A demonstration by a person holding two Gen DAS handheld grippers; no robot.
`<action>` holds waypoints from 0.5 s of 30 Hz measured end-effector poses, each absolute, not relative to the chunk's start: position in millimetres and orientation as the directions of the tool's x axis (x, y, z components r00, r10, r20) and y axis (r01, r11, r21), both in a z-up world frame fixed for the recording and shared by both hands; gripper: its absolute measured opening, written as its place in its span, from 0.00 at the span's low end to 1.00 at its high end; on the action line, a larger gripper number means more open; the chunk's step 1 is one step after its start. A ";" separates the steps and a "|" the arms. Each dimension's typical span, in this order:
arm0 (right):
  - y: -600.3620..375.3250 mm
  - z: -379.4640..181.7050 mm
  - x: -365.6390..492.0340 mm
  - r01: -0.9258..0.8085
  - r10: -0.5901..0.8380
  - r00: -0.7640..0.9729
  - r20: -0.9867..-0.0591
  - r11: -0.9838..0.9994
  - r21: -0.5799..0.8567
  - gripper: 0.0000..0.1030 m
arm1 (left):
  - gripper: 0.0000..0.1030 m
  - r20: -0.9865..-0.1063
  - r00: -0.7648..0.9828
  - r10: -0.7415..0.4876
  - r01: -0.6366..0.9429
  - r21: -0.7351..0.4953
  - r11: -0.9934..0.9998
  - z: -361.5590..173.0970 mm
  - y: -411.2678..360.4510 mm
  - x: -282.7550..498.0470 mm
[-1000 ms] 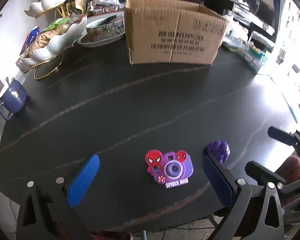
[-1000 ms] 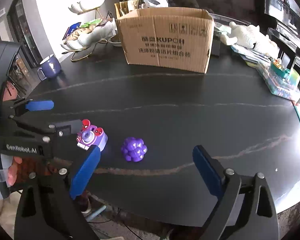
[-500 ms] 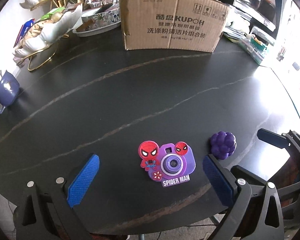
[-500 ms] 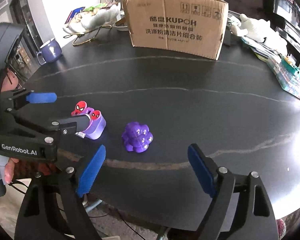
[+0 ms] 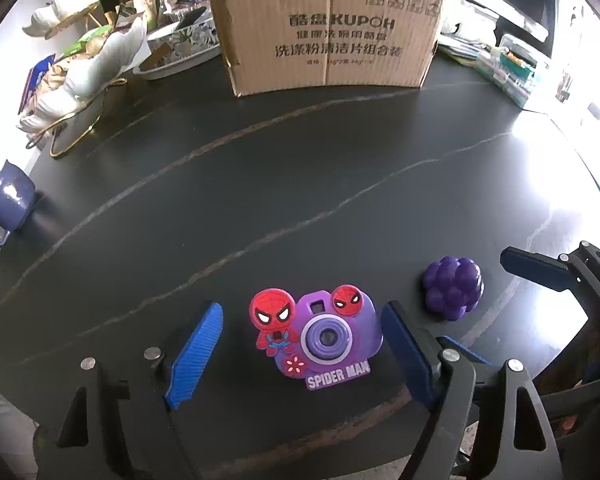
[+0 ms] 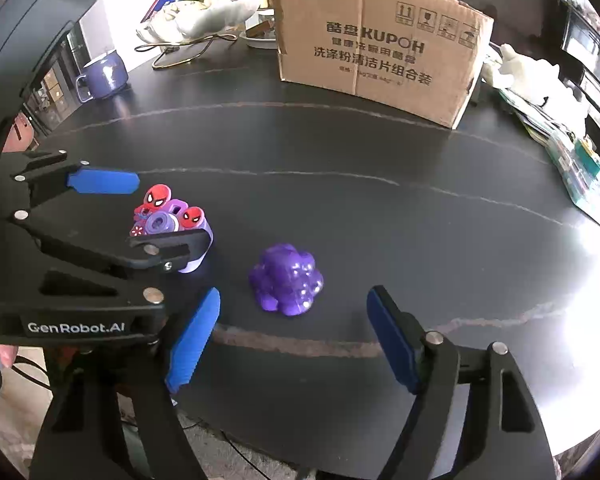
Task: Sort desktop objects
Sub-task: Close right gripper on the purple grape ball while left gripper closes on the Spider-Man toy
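Observation:
A purple Spider-Man toy camera [image 5: 320, 336] lies on the black table [image 5: 260, 184], between the blue pads of my left gripper [image 5: 302, 354]. Those jaws are closing: the right pad stands close beside the camera's edge and the left pad is still clear of it. To its right sits a purple grape-cluster toy [image 6: 286, 280], just ahead of my right gripper [image 6: 294, 338]. The right jaws are closing too, with a gap on either side of the grapes. The right wrist view shows the left gripper [image 6: 136, 212] around the camera [image 6: 168, 220].
A brown cardboard box [image 5: 328, 32] stands open at the back. A blue mug [image 5: 8, 200], white shell-shaped dishes [image 5: 88, 64] of snacks and a patterned tray sit at the back left. Clear plastic boxes [image 5: 508, 68] and a white plush toy [image 6: 532, 72] line the right side.
Both grippers have come down toward the table, so both toys look larger. Both pairs of jaws have narrowed, the left around the camera and the right toward the grapes.

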State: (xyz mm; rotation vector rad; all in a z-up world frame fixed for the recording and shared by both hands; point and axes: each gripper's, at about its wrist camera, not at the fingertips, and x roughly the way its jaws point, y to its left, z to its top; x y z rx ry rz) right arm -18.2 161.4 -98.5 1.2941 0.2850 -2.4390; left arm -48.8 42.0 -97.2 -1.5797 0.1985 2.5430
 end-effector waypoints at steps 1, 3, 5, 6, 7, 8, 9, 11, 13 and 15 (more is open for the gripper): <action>160.4 -99.7 -19.2 0.406 -0.215 -0.513 -0.831 -0.914 -0.014 0.71 | 0.70 -0.899 -0.435 0.043 -0.190 0.045 -0.981 -98.7 43.0 -49.5; 158.1 -103.1 -20.8 0.410 -0.209 -0.505 -0.837 -0.912 -0.020 0.70 | 0.68 -0.906 -0.422 0.034 -0.191 0.052 -0.980 -102.7 43.9 -50.8; 156.3 -105.8 -21.7 0.415 -0.206 -0.497 -0.843 -0.909 -0.022 0.68 | 0.65 -0.913 -0.403 0.057 -0.194 0.024 -0.981 -106.8 42.2 -52.1; 155.8 -106.6 -22.0 0.417 -0.206 -0.496 -0.844 -0.909 -0.023 0.66 | 0.64 -0.914 -0.399 0.073 -0.194 0.006 -0.981 -107.6 40.6 -52.6; 155.8 -106.8 -22.3 0.416 -0.205 -0.497 -0.843 -0.909 -0.024 0.65 | 0.63 -0.915 -0.397 0.077 -0.194 0.002 -0.981 -107.8 39.9 -53.0; 155.8 -106.9 -22.7 0.415 -0.204 -0.498 -0.843 -0.909 -0.025 0.64 | 0.61 -0.915 -0.395 0.081 -0.194 -0.003 -0.981 -108.0 39.1 -53.3; 155.9 -107.0 -23.3 0.415 -0.204 -0.499 -0.842 -0.910 -0.025 0.64 | 0.61 -0.916 -0.393 0.083 -0.194 -0.006 -0.981 -108.1 38.5 -53.4; 156.8 -107.3 -24.8 0.415 -0.208 -0.499 -0.842 -0.910 -0.021 0.61 | 0.60 -0.916 -0.391 0.085 -0.196 -0.008 -0.981 -108.3 38.2 -52.6; 157.5 -106.8 -25.2 0.416 -0.210 -0.504 -0.838 -0.909 -0.023 0.52 | 0.60 -0.917 -0.391 0.085 -0.193 -0.009 -0.981 -108.4 37.6 -51.6; 159.9 -105.5 -26.2 0.416 -0.220 -0.502 -0.836 -0.909 -0.011 0.39 | 0.59 -0.917 -0.391 0.083 -0.192 -0.008 -0.981 -108.4 37.6 -51.0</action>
